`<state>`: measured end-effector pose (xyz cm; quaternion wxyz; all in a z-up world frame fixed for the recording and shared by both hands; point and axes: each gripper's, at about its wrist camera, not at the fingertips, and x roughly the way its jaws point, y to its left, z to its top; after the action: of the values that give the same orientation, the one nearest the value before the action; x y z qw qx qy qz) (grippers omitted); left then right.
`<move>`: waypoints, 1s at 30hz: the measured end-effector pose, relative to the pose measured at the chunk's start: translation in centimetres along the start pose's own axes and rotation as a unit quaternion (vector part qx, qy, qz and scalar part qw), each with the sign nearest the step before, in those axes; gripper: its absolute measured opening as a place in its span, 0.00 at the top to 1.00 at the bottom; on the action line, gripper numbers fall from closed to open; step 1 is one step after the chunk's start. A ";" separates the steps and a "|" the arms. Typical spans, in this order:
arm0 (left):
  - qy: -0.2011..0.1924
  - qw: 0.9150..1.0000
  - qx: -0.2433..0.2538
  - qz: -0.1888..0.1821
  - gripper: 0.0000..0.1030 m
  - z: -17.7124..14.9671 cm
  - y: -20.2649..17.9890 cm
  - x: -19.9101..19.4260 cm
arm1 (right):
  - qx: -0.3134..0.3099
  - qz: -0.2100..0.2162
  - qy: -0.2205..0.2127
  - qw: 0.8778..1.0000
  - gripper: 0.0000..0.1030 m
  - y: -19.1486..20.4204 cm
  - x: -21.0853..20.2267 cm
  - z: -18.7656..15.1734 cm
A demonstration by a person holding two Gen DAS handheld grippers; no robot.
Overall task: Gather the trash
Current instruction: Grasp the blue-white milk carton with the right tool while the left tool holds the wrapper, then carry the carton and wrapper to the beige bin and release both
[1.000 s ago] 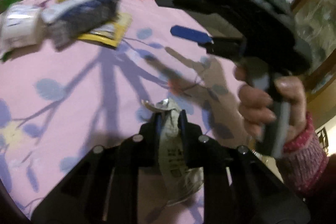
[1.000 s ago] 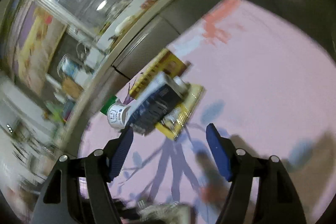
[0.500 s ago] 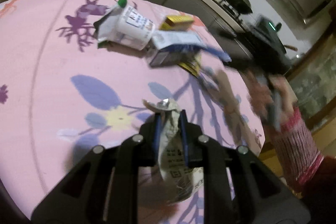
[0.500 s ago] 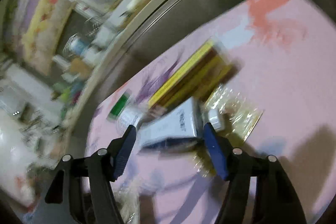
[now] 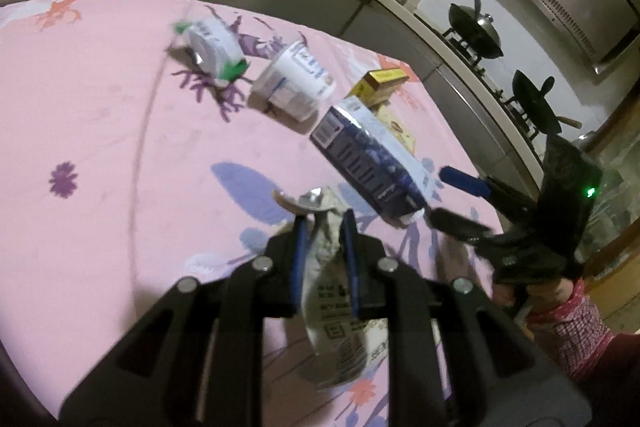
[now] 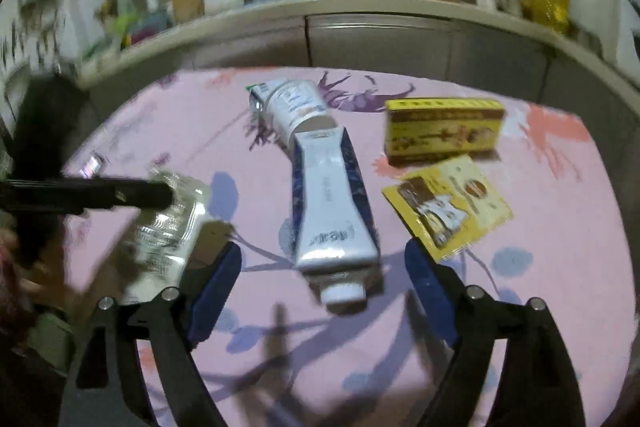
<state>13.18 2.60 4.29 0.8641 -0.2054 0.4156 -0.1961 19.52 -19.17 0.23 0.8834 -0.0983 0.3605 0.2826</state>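
My left gripper [image 5: 323, 227] is shut on a crumpled silver foil wrapper [image 5: 336, 311], held above the pink tablecloth; it also shows in the right wrist view [image 6: 168, 223]. My right gripper [image 6: 320, 263] is open, its jaws on either side of the near end of a blue-and-white carton [image 6: 330, 203] that lies on the cloth [image 5: 370, 163]. A white yogurt cup [image 6: 296, 107] lies beyond the carton [image 5: 294, 87]. A yellow box [image 6: 442, 129], a yellow sachet [image 6: 448, 207] and a green-and-white pack [image 5: 214, 51] lie nearby.
The pink flowered tablecloth [image 5: 100, 147] covers a round table. Behind it runs a kitchen counter [image 6: 360, 7] with bottles and jars. Woks [image 5: 476, 31] stand on a stove at the right. The right gripper's body [image 5: 560, 219] is at the table's right edge.
Both views have swung across the table. My right gripper has come down to the carton's near end, jaws still open. My left gripper keeps its hold on the wrapper.
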 end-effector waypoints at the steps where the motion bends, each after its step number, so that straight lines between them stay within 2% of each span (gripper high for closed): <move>1: 0.000 1.000 -0.003 0.004 0.84 -0.1 0.2 -0.1 | -0.012 -0.022 -0.001 1.000 0.22 0.3 1.0 0.0; 4: 0.001 1.000 -0.011 0.010 0.84 -0.2 0.5 -0.4 | -0.002 -0.041 0.000 0.999 0.24 0.4 3.3 -0.7; 5: 0.001 1.000 -0.011 0.012 0.84 -0.2 0.6 -0.6 | 0.017 -0.029 0.006 0.999 0.31 -0.2 3.9 -0.8; 6: 0.001 1.000 -0.011 0.014 0.84 -0.3 0.5 -0.7 | 0.039 -0.003 0.013 0.999 0.50 -0.8 4.3 -0.9; 11: -0.001 1.000 0.007 0.016 0.84 0.4 -1.2 -0.5 | 0.100 0.047 0.017 0.994 0.52 -2.1 2.3 -2.4; 13: 0.002 1.000 0.019 0.013 0.84 0.7 -2.3 0.0 | 0.146 0.081 0.003 0.986 0.52 -3.5 -0.1 -3.7; 17: 0.019 0.999 0.047 -0.004 0.84 1.3 -5.6 2.1 | 0.218 0.096 -0.024 0.971 0.52 -6.4 -4.2 -6.8; 20: 0.032 0.996 0.075 -0.022 0.84 1.9 -9.1 4.4 | 0.261 0.077 -0.043 0.961 0.52 -8.6 -7.2 -9.6; 25: 0.053 0.987 0.134 -0.065 0.84 3.8 -17.3 9.5 | 0.324 0.022 -0.084 0.942 0.52 -13.6 -11.8 -14.1; 30: 0.071 0.971 0.198 -0.112 0.84 5.7 -28.5 16.7 | 0.397 -0.067 -0.125 0.907 0.52 -20.4 -16.7 -18.6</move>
<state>22.58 -28.75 11.59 0.8285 -0.0607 0.4028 -0.3843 10.66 -50.14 -2.22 0.9039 0.2731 0.3225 0.0663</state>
